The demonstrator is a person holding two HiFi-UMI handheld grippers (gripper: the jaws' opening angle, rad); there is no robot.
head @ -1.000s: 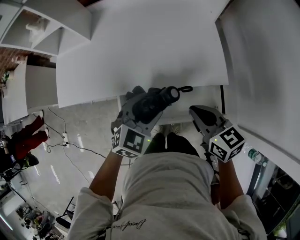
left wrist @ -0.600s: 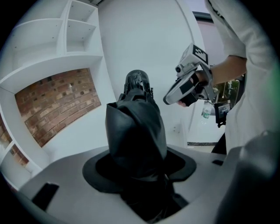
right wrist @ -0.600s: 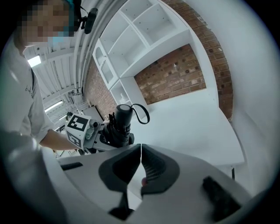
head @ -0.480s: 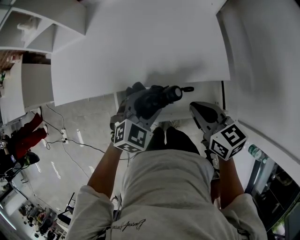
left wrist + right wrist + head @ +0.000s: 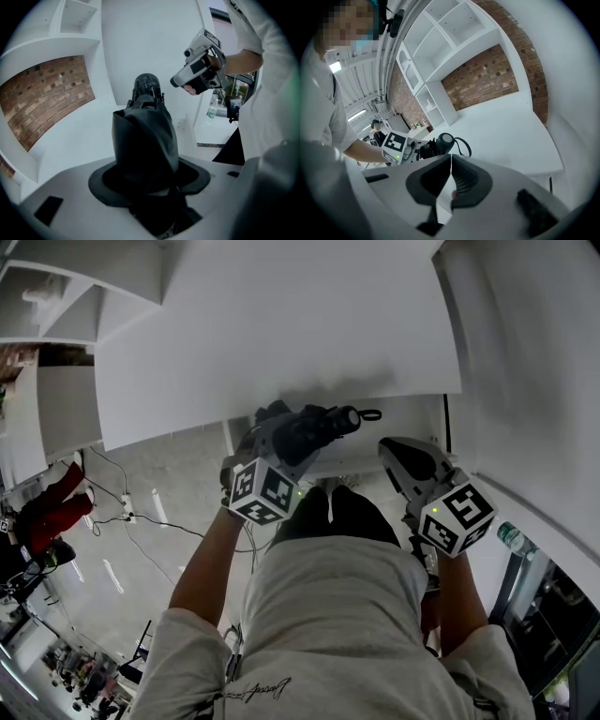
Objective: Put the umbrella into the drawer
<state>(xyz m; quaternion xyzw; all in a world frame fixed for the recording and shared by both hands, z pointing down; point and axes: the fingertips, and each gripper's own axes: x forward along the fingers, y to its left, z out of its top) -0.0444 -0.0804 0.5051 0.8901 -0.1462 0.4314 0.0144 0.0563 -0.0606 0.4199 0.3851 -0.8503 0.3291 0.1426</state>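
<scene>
White shelving (image 5: 440, 37) and a brick wall (image 5: 483, 79) back a broad white top (image 5: 281, 324), and the person stands at its near edge. Under that edge lies a white recess (image 5: 412, 423), which I take to be the drawer; whether it is fully open cannot be confirmed. The folded black umbrella (image 5: 314, 427) is not yet in it. It sits in the air just before the top's edge, clamped across its bunched fabric by the left gripper (image 5: 281, 442), with the round handle end pointing ahead. The right gripper (image 5: 394, 454) hangs just beside it, with jaws pressed together on nothing. Principal risk: the grip bears on soft, loose cloth rather than the shaft, so the umbrella could slide or pivot in the jaws and fall to the floor below. Secondary risk: the projecting handle end could strike the underside of the top or the drawer front if lowered at too shallow an angle. Minor risk: the strap loop (image 5: 371, 414) at the handle could catch on an edge. The closed right gripper can give no support as it stands.
</scene>
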